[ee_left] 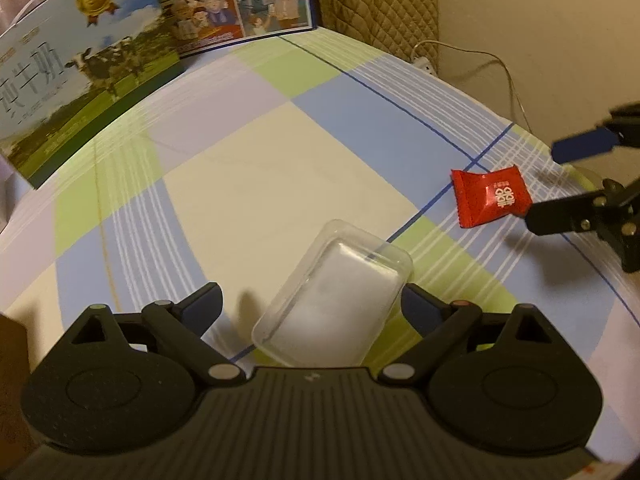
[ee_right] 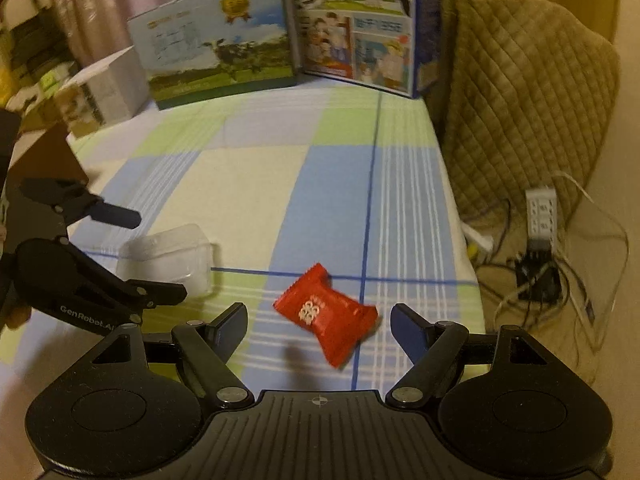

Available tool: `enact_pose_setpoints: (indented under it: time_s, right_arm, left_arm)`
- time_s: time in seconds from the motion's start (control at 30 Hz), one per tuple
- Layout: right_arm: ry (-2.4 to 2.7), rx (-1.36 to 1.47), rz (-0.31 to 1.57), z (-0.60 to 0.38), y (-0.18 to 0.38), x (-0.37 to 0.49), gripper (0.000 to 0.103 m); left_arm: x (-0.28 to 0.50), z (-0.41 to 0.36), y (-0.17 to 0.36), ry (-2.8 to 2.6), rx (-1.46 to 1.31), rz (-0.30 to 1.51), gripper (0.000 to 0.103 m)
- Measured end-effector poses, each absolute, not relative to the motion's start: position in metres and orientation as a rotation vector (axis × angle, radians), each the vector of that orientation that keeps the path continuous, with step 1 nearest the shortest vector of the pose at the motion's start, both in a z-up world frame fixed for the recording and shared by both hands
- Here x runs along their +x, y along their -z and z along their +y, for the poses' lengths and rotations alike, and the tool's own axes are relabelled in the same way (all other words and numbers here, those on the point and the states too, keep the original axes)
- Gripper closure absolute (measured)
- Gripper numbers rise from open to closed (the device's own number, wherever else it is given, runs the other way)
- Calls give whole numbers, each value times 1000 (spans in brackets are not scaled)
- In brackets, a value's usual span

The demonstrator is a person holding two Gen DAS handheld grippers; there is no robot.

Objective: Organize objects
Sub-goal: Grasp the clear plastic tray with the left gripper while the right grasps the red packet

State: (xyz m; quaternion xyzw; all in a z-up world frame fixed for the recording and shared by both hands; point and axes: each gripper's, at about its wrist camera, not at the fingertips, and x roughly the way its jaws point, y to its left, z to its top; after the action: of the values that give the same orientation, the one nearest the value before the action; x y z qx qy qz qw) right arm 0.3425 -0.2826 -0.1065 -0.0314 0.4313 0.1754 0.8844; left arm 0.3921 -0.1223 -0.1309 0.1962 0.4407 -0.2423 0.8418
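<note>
A clear plastic box [ee_left: 332,292] lies on the checked tablecloth [ee_left: 280,160]. My left gripper [ee_left: 312,300] is open and straddles it: the right finger is close to its edge, and there is a gap on the left. A red candy packet [ee_left: 492,196] lies to the right, near the table's edge. In the right wrist view the red candy packet [ee_right: 324,320] sits between the fingers of my right gripper [ee_right: 318,314], which is open and not pressing on it. The left gripper [ee_right: 160,254] shows there around the clear box [ee_right: 168,258]. The right gripper [ee_left: 542,186] shows at the left view's right edge.
Two printed milk cartons [ee_right: 216,48] [ee_right: 360,28] stand at the back of the table, with a white box [ee_right: 108,88] to their left. A quilted brown cover [ee_right: 520,100] hangs beyond the table's right edge. A power strip [ee_right: 540,216] and cables lie on the floor.
</note>
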Motion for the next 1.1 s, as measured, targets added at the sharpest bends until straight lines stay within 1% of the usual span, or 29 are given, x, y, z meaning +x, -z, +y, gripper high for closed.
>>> enact_pose_setpoints:
  time_s: [0.03, 0.1, 0.13, 0.2, 0.3, 0.53, 0.57, 0.6, 0.63, 0.7, 0.73, 0.77, 0.8, 0.83, 1.1]
  right_arm:
    - [-379, -83, 889, -281, 108, 344, 27]
    - [-404, -120, 881, -278, 112, 348, 27]
    - [-417, -133, 880, -276, 114, 349, 27]
    - [-430, -159, 882, -273, 119, 354, 27]
    - [-461, -188, 890, -270, 126, 360, 27]
    - [-520, -262, 915, -259, 137, 368, 29]
    - [-521, -270, 918, -258, 138, 368, 33]
    - [-526, -275, 924, -258, 139, 368, 39]
    - [-530, -280, 931, -257, 140, 369, 43]
    - [-527, -284, 943, -258, 143, 369, 52]
    - [-528, -279, 944, -259, 143, 368, 54]
    - [-530, -268, 943, -260, 144, 367, 60]
    - [-526, -259, 939, -261, 143, 366, 69]
    - [-520, -255, 937, -262, 143, 364, 72]
    - [-584, -194, 955, -243, 137, 330, 75]
  left_arm:
    - [393, -123, 133, 516, 415, 934, 11]
    - [396, -123, 136, 522, 410, 950, 20]
    - [396, -123, 137, 525, 406, 956, 22]
    - [397, -120, 139, 527, 389, 972, 36]
    - [398, -116, 137, 516, 351, 977, 48]
    - [394, -100, 135, 436, 284, 1011, 48]
    - [393, -98, 134, 428, 277, 1016, 48]
    - [390, -95, 134, 421, 270, 1021, 48]
    - [388, -92, 134, 413, 262, 1027, 48]
    - [383, -86, 133, 400, 241, 1039, 48]
    - [380, -83, 133, 393, 229, 1048, 48]
    - [377, -80, 132, 389, 221, 1057, 48]
    - [374, -77, 132, 382, 215, 1063, 48]
    - [370, -74, 131, 374, 213, 1066, 48]
    - [332, -53, 128, 284, 156, 1086, 49]
